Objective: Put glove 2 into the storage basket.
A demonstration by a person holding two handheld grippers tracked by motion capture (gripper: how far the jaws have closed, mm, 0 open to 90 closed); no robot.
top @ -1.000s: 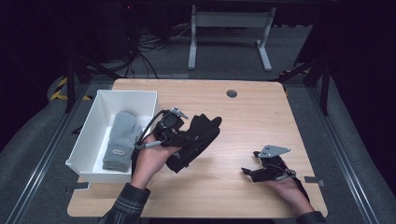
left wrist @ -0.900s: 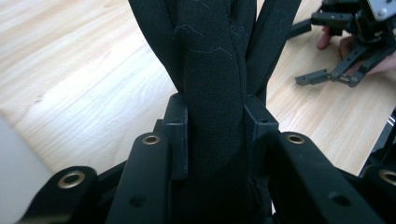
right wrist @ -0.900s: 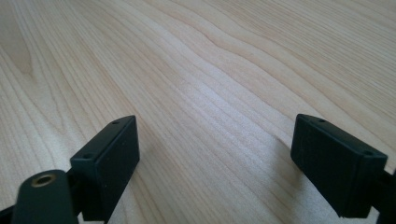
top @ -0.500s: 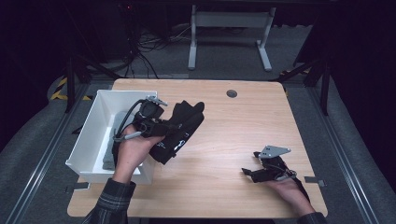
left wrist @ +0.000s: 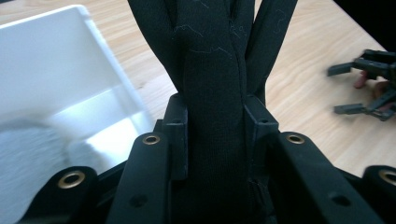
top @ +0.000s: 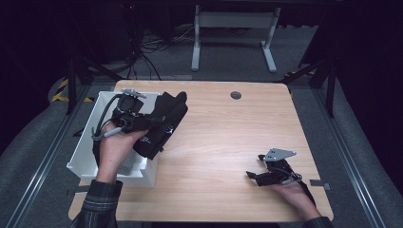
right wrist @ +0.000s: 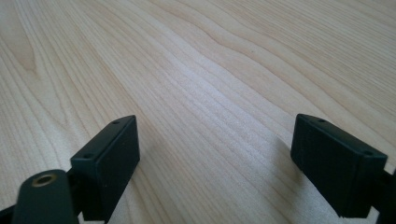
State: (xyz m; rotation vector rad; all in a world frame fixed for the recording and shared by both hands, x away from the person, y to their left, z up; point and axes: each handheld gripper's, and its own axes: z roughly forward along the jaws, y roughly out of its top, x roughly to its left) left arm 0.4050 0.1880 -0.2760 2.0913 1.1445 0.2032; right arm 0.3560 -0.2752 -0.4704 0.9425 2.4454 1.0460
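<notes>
A black glove (top: pixel 165 119) hangs in my left gripper (top: pixel 149 122), held above the right wall of the white bin (top: pixel 84 145). In the left gripper view the jaws press on both sides of the glove (left wrist: pixel 212 84), whose fingers point away over the table. My right gripper (top: pixel 252 176) rests low at the table's right front, open with nothing between its pads (right wrist: pixel 109 156); bare wood lies under it. The right gripper (left wrist: pixel 369 88) also shows far off in the left gripper view.
The white bin (left wrist: pixel 56 60) sits on the left of the wooden table (top: pixel 228 137) and holds a folded grey cloth (top: pixel 127 166). A round cable hole (top: pixel 235 95) lies near the far edge. Dark floor and a desk frame lie beyond.
My left hand has carried the black glove leftward and a little up, from the table's middle to over the bin's right wall. The right gripper has stayed put.
</notes>
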